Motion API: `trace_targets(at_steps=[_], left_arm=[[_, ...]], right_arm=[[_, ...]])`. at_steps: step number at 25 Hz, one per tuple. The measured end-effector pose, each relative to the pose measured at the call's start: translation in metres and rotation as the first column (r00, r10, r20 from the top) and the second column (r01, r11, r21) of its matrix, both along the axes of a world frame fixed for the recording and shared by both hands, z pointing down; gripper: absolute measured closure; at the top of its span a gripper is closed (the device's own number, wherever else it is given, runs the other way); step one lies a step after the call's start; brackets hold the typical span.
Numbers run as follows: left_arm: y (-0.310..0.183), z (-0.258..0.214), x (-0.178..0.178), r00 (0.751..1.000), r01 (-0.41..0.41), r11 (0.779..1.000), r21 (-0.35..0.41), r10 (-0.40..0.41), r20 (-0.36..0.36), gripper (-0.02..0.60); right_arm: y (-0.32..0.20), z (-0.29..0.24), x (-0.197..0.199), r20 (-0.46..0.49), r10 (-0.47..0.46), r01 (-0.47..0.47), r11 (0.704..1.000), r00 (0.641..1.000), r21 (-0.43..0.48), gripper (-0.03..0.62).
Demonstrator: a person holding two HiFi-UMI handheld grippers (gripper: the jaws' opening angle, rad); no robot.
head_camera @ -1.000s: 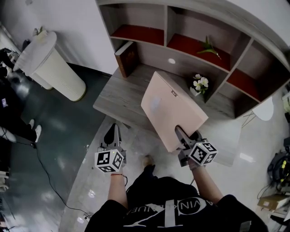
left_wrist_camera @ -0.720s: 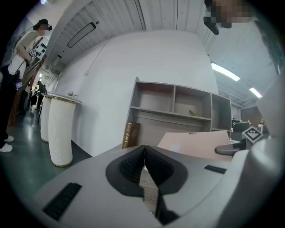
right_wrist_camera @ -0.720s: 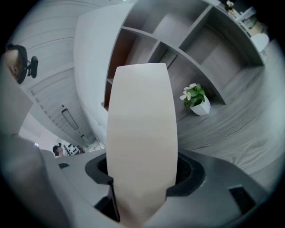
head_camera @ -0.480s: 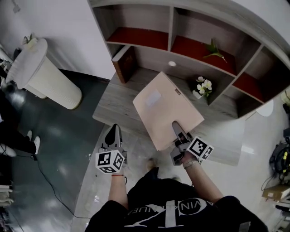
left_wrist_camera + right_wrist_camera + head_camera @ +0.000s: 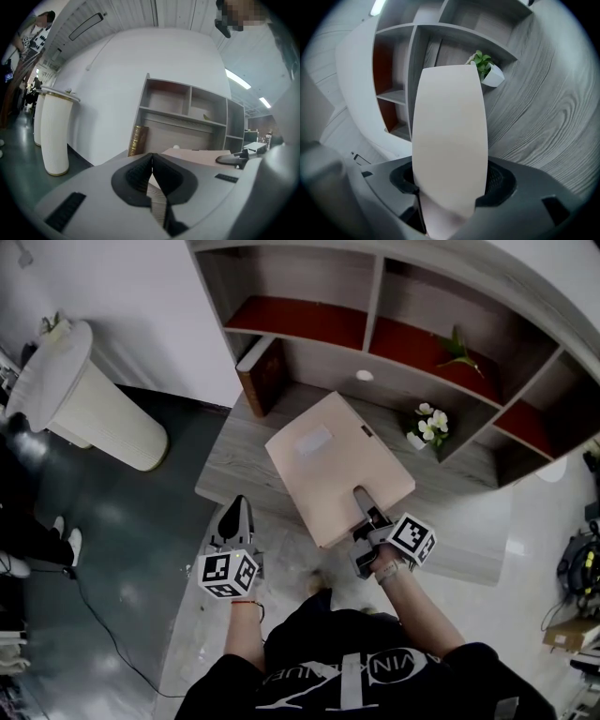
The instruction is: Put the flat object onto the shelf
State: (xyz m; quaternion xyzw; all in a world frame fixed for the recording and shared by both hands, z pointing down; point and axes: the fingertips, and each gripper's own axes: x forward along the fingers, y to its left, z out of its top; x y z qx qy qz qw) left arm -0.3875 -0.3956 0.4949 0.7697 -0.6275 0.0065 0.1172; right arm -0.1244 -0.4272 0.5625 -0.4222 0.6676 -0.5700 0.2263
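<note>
Grey wood-grain shelf unit [image 5: 234, 465]: broad lower ledge, open compartments above, some floored red. On ledge: brown book [image 5: 262, 376] standing tilted at left end; small white disc [image 5: 364, 375] near back wall; white pot of white flowers [image 5: 427, 427] toward right. Green sprig [image 5: 459, 351] lying in red-floored upper compartment.

White wall [image 5: 122, 296] stood behind a grey wood shelf [image 5: 309, 357] with open cubbies, some lined red [image 5: 309, 320]. A brown book [image 5: 262, 376] leaned at the shelf's left end. A small pot of white flowers [image 5: 427, 425] sat on the lower ledge, and a green sprig [image 5: 459, 348] lay in an upper cubby. A white ribbed column [image 5: 89, 395] stood left of the shelf on a dark glossy floor [image 5: 103, 512], where a cable [image 5: 94, 592] ran. The floor was pale at the right [image 5: 539, 521]. Strip lights [image 5: 236, 78] glowed on the ceiling.
</note>
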Motion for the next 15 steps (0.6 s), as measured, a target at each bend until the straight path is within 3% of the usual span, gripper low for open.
trace_targets(at_steps=[10, 15], left_arm=[[-0.010, 0.003, -0.021, 1.000, 0.006, 1.000, 0.000, -0.006, 0.003, 0.577], [-0.011, 0.005, -0.024, 1.000, -0.003, 1.000, -0.006, 0.003, 0.001, 0.577]], right_arm=[[-0.027, 0.025, -0.022, 0.145, 0.079, -0.058, 0.988, 0.986, -0.140, 0.295], [-0.038, 0.036, -0.033, 0.171, 0.097, -0.064, 0.980, 0.981, -0.188, 0.295]])
